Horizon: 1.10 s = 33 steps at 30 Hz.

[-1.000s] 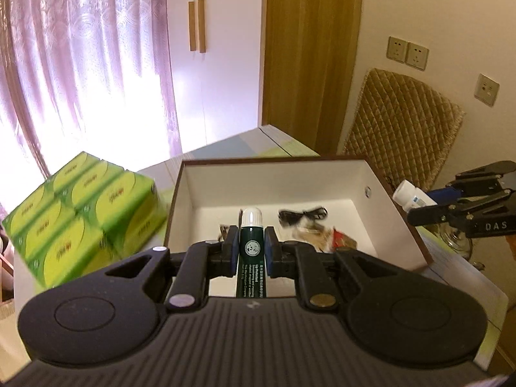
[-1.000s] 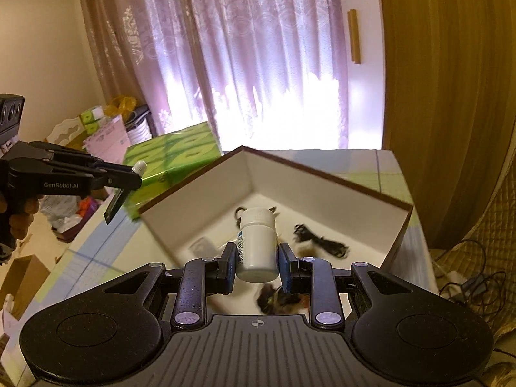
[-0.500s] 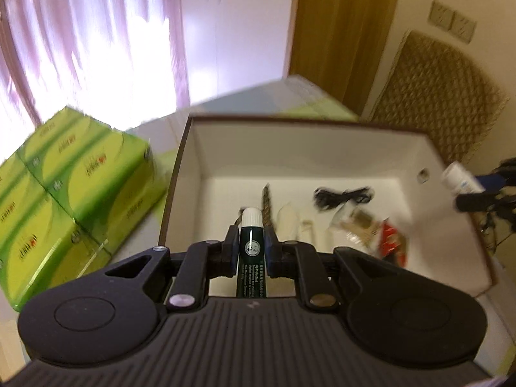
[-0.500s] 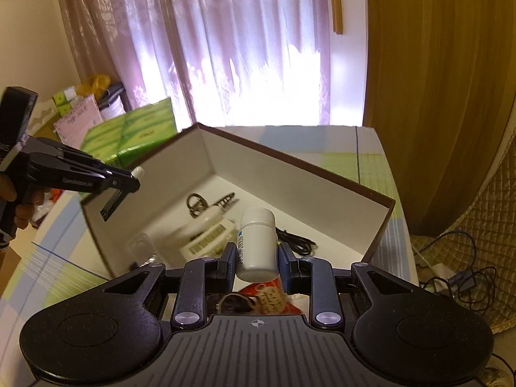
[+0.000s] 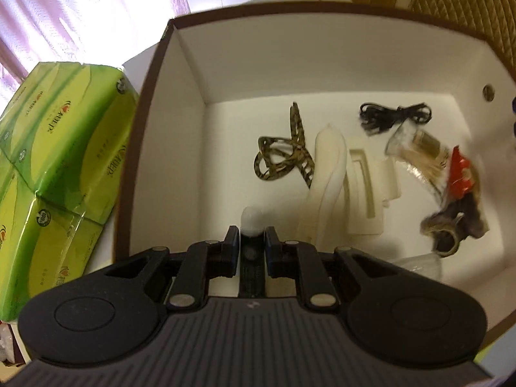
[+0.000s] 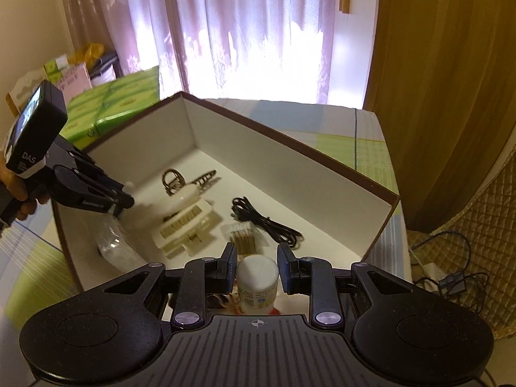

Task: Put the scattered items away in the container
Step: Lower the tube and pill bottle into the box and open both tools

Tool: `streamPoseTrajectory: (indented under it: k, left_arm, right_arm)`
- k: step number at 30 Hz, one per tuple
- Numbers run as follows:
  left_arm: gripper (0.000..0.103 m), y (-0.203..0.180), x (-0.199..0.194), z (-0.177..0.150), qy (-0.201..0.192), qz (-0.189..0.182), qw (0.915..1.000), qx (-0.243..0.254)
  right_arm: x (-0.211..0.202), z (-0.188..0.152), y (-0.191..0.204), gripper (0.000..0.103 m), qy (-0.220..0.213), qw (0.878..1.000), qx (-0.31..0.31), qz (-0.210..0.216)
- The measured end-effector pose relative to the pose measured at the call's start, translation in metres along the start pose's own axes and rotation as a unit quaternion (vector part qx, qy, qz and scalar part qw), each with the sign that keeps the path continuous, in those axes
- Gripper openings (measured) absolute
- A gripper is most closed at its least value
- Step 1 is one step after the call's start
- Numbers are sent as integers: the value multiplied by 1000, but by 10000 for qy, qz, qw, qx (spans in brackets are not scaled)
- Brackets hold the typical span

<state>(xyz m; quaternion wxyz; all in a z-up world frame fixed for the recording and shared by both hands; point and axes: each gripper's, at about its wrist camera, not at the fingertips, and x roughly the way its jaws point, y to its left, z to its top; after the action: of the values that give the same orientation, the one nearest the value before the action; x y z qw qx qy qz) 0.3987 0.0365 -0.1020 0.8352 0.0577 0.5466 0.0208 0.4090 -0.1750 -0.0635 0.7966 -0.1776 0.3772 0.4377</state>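
left gripper (image 5: 252,242) tilted steeply down over the near left part of the open box (image 5: 193,74), jaws clenched on a slim dark green tube (image 5: 252,258) with a white cap, cap end pointing into the box. tube not yet on the box floor as far as the view tells.

right gripper (image 6: 256,269) over the near edge of the same box, jaws clamped on a small white pill bottle (image 6: 257,282), white cap toward the box, printed label on its side. from this side the left gripper shows at the left rim, a hand (image 6: 14,190) wrapped round its handle.

box: white inside, brown rim, standing on a table with a pale checked cloth (image 6: 371,148).

already lying on the box floor:
- leopard-print hair claw (image 5: 283,151), mid floor
- cream hair clip (image 5: 325,174), just right of the claw, touching it
- cream moulded tray piece (image 5: 367,190), beside the clip
- coiled black cable (image 5: 393,116), toward the far right wall
- clear packet of toothpicks (image 5: 419,151), in front of the cable
- red snack packet (image 5: 461,174) and something brown and furry (image 5: 451,225), near right corner; blurred, cannot tell more
- clear plastic item (image 6: 116,245) near the left wall

outside the box, on its left: stacked green tissue packs (image 5: 58,161), close against the wall of the box. pink curtain (image 6: 242,32) behind, backlit.
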Motion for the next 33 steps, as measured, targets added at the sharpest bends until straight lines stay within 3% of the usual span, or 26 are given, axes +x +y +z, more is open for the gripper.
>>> streamPoseTrajectory:
  k: [8,17,24,25,26,27,31,33]
  left_arm:
    - [17,0,-14,1,-125,6,9999,27]
    - [30,-3,-29,5,-280,-24,9996,19]
    - [39,-6,-36,6,-359,39,9993,22]
    - [40,-6,-37,5,-369,48,9993,24]
    - [43,-7,-38,5,-382,66,9992,30]
    - [45,-7,-39,4,-397,85,9992,36]
    - [54,-7,-45,1,-463,108,9989,7]
    - [66,-6,-50,-1,-513,119,9986,-78]
  right_arm:
    - [10,0,-7,29,124,9997,-128,-195]
    - [24,2,-9,29,272,9977,-354,-507]
    - [23,7,-8,32,-168,9947,-525,-870]
    - [22,8,-8,62,-190,9950,-536,-815]
    - [20,8,-7,87,-241,9949,-545,-811]
    - [16,6,-5,103,-397,9940,-578,-838]
    - [3,3,5,103,-521,9933,-779,-677]
    - [-1,0,8,103,-477,9937,-797,-624]
